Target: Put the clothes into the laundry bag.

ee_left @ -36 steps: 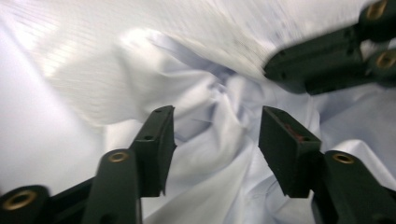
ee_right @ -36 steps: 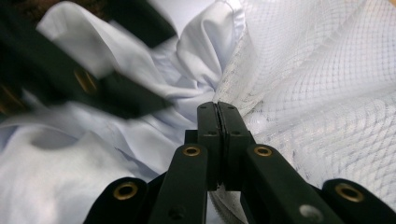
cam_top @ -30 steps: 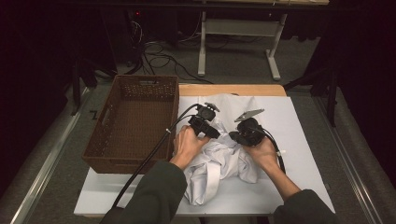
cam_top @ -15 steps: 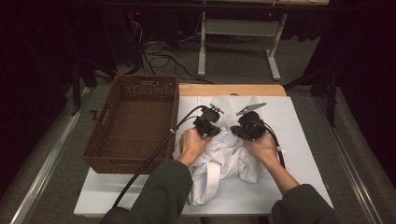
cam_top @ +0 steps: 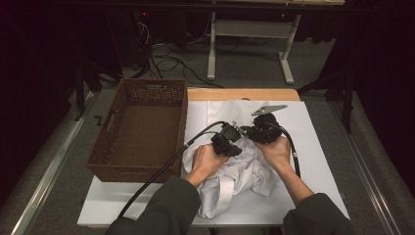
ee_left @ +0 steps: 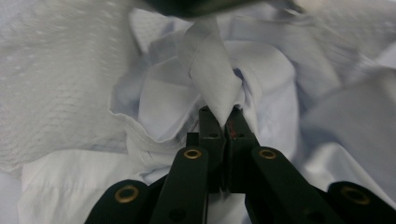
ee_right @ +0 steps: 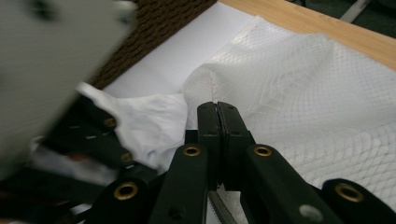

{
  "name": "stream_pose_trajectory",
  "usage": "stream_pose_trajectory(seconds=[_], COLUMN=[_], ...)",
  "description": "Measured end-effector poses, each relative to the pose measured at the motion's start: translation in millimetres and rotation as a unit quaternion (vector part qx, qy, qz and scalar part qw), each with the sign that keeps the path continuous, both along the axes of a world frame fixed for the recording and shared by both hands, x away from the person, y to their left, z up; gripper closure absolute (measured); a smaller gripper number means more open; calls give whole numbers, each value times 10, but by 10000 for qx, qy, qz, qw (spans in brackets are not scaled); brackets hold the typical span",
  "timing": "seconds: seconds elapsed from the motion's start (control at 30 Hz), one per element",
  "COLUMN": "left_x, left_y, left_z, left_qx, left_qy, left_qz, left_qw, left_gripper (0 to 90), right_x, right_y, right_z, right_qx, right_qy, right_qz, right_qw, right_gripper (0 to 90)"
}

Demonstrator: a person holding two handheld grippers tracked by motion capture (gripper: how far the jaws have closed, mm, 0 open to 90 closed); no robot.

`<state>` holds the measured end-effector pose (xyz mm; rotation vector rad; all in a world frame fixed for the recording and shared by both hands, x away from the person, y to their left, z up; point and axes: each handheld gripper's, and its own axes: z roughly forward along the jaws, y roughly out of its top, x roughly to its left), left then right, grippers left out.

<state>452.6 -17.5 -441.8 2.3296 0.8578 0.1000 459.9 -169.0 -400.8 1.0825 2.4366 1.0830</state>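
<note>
A crumpled white shirt (cam_top: 235,174) lies on the white table top (cam_top: 320,147) in front of the person. My left gripper (cam_top: 236,133) rests on its upper part. In the left gripper view that gripper (ee_left: 223,116) is shut on a narrow folded strip of the shirt (ee_left: 210,70), which rises taut from the pads. My right gripper (cam_top: 249,131) sits just right of it, close enough to almost touch. Its jaws (ee_right: 217,109) are shut, with mesh-textured white cloth (ee_right: 299,102) lying beyond them and no fabric showing between the pads. The left gripper (ee_right: 93,140) appears blurred there, cloth in it.
An empty brown woven basket (cam_top: 183,122) stands on the table's left side, its wall (ee_right: 159,28) near the grippers. A wooden strip (cam_top: 244,94) borders the far edge. Black cables (cam_top: 161,171) trail from the grippers toward the person. A metal stand (cam_top: 249,29) and cords lie on the floor beyond.
The left hand has shifted right, closer to the right gripper, and now pinches a strip of the shirt. The right hand has stayed nearly in place.
</note>
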Motion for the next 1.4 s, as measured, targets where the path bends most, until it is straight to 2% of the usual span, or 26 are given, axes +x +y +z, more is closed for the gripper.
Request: stream_pose_trajectory(seconds=[0.1,0.17,0.23,0.27,0.33,0.4,0.5,0.6,0.73,0.83,0.93,1.1,1.2,1.27,1.4], left_x=[153,216,207,186,135,78,-17,-83,-152,-162,-145,-114,-80,-66,-39], left_y=[-17,-14,-7,0,36,98,188,219,261,293,282,247,228,217,210], left_z=[-93,-135,-120,-88,0,105,262,326,318,293,257,159,104,79,38], left_qx=[-82,-97,32,123,279,440,610,849,1270,1339,1442,1547,1634,1614,1485], left_qy=[71,69,-42,-83,-72,-68,-44,74,105,203,368,428,497,554,813], left_qz=[486,667,704,700,716,714,701,719,735,767,742,805,789,817,693], left_qw=[9988,9977,9975,9974,9970,9965,9957,9938,9891,9878,9861,9837,9821,9819,9831], left_gripper=[876,870,822,759,640,561,488,447,438,438,438,465,481,501,609], right_x=[-40,-75,-90,-95,-107,-114,-138,-162,-217,-282,-350,-439,-436,-400,-325], right_y=[12,29,26,22,10,2,4,11,-9,-31,-31,39,72,62,-12], right_z=[-23,-57,-101,-122,-157,-180,-176,-151,-86,-27,12,-73,-209,-319,-456], right_qx=[19,-20,-114,-170,-324,-333,-432,-503,-550,-526,-453,-637,-852,-1019,-1179], right_qy=[65,101,119,141,155,173,152,23,-235,-418,-443,-296,-143,-33,129], right_qz=[73,140,162,138,112,83,64,16,-60,-39,53,262,276,208,81], right_qw=[10000,9998,9997,9997,9993,9993,9989,9987,9982,9977,9980,9972,9959,9946,9929], right_gripper=[900,900,900,900,899,894,859,775,666,650,649,650,642,652,776])
